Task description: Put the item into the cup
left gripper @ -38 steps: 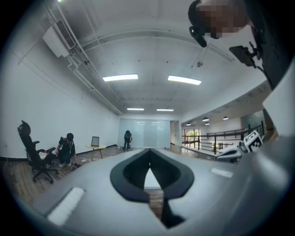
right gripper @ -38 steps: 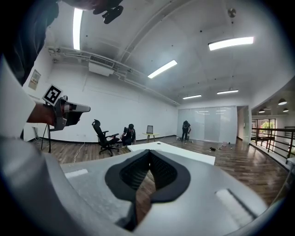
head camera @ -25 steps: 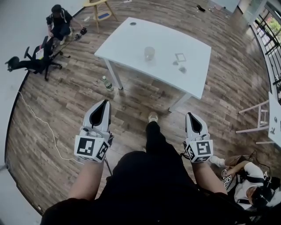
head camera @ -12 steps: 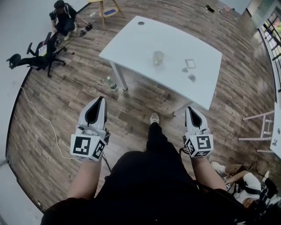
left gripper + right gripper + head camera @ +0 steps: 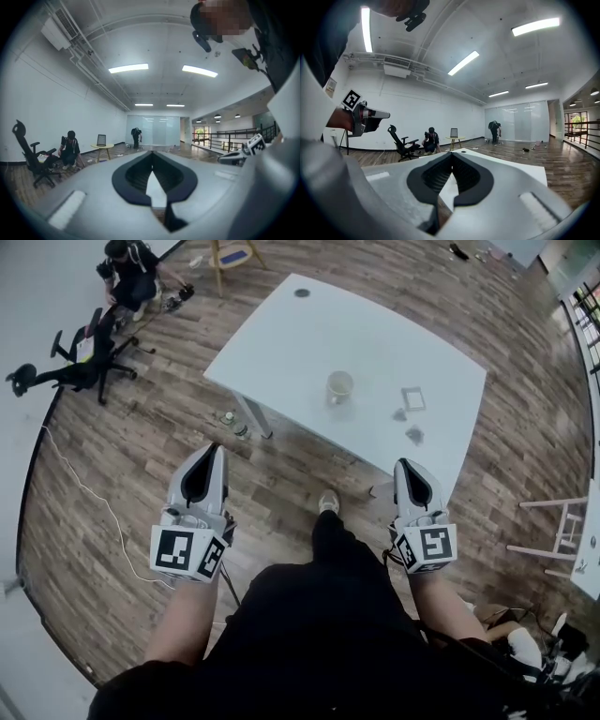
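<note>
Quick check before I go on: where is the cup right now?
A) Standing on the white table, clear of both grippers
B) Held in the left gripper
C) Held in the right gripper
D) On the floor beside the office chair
A: the cup stands on the white table, while the left gripper and the right gripper are both shut, empty and over the floor.

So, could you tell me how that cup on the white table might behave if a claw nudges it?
The cup stands upright on the smooth table, so a nudge would probably slide or tip it. It looks pale, perhaps glass: possibly fragile.
</note>
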Motion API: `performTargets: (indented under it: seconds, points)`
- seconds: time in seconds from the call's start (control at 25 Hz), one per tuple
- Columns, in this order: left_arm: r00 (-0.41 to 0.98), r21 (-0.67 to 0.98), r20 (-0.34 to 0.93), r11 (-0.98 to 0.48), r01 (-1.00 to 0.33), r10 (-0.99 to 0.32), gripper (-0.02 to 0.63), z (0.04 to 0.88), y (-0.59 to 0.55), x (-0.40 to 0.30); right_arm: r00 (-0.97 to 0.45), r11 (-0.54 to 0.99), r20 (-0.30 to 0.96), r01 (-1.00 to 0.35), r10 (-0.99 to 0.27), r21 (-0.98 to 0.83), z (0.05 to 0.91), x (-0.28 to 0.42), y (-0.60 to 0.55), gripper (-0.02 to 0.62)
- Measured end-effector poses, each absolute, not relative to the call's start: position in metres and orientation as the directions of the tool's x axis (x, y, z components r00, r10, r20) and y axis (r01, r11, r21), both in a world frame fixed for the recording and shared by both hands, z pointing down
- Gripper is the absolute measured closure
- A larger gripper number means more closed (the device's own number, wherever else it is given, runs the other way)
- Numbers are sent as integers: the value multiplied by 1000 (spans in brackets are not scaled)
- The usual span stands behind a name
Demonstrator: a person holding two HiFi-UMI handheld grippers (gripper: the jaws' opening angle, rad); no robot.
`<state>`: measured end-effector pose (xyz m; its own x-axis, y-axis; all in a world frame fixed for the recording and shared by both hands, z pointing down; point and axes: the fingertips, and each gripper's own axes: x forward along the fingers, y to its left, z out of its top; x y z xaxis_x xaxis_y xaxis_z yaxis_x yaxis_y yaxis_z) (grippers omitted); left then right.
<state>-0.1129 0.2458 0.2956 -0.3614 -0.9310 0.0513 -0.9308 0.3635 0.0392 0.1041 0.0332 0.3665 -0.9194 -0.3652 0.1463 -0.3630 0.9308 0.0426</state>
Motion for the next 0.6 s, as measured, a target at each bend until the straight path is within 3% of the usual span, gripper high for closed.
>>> performTargets:
  seconds: [0.6]
  points:
    - [-379, -62, 26, 377, -924, -925, 604, 260, 111, -188, -936, 945, 139, -328, -323, -13, 375, 14, -103, 594]
